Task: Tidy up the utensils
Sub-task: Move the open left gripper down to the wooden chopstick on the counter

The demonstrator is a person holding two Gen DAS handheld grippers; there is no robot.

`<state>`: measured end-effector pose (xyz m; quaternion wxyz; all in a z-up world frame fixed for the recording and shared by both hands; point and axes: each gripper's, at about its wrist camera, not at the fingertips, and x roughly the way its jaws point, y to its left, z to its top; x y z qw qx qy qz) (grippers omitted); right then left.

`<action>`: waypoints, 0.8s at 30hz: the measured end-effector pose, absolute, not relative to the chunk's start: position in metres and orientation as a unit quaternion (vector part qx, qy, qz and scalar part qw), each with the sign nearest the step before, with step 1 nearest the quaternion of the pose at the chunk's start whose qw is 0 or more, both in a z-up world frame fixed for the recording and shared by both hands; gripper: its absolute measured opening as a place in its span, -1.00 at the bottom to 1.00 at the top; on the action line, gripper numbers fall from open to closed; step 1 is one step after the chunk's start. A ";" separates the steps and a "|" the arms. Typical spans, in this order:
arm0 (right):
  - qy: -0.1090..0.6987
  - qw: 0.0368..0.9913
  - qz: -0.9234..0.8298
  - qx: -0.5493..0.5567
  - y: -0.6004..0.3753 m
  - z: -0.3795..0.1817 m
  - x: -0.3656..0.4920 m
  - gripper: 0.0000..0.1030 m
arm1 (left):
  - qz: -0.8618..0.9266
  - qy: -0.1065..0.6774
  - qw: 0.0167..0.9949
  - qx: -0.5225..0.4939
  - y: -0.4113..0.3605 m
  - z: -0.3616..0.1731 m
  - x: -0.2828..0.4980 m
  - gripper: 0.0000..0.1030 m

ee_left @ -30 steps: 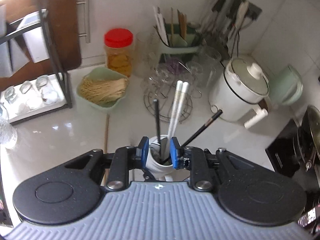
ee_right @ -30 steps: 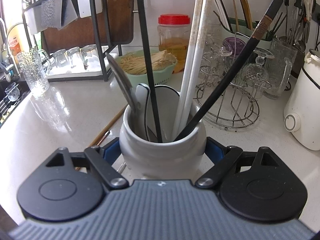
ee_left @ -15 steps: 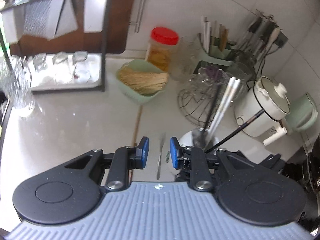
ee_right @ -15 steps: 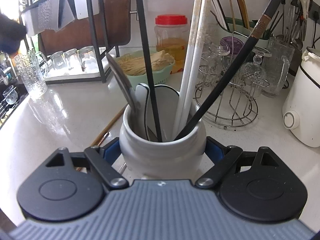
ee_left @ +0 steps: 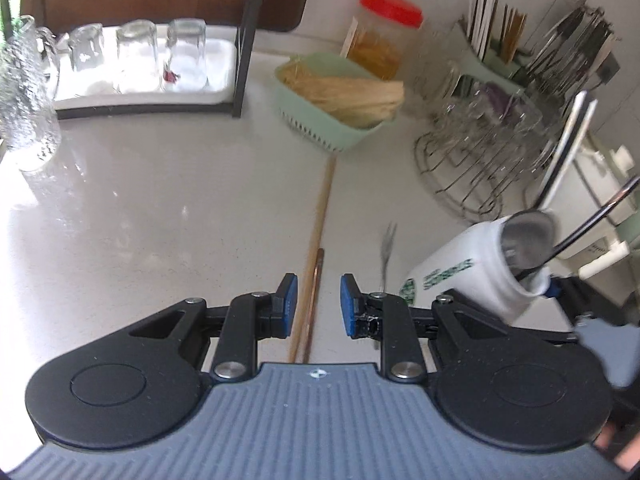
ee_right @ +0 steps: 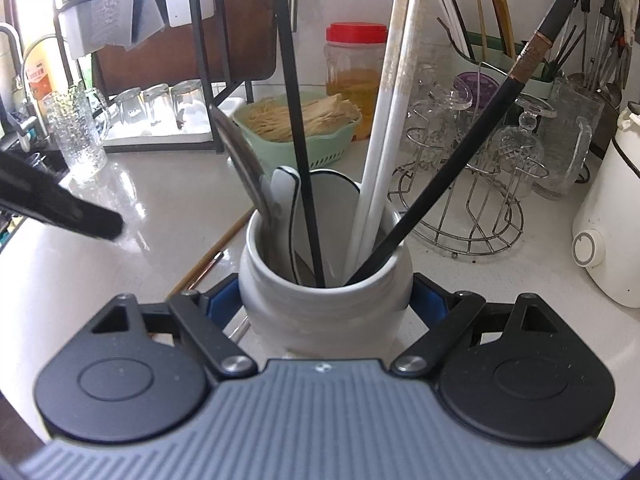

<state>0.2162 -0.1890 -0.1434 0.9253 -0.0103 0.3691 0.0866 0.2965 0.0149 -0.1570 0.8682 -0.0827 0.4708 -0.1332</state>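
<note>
The left gripper has dropped from above the white ceramic utensil crock to the counter – jaws apart, empty, straddling the wooden chopsticks lying between them – while the right gripper stays clamped on the crock, so a pickup looks next.
</note>
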 end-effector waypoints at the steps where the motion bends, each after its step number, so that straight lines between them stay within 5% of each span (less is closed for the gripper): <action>1: 0.371 0.925 0.087 -0.011 -0.189 -0.143 0.217 0.75 | -0.133 0.473 0.867 -0.079 0.014 -0.164 0.300 -0.48; 15: 0.373 0.924 0.086 -0.011 -0.189 -0.144 0.217 0.75 | -0.141 0.484 0.863 -0.012 -0.006 -0.222 0.324 -0.51; 19: 0.374 0.924 0.082 -0.009 -0.188 -0.143 0.217 0.75 | -0.134 0.482 0.866 -0.009 -0.005 -0.222 0.327 -0.84; 24: 0.378 0.923 0.074 -0.010 -0.185 -0.143 0.219 0.75 | -0.126 0.483 0.866 -0.008 0.010 -0.219 0.327 -0.89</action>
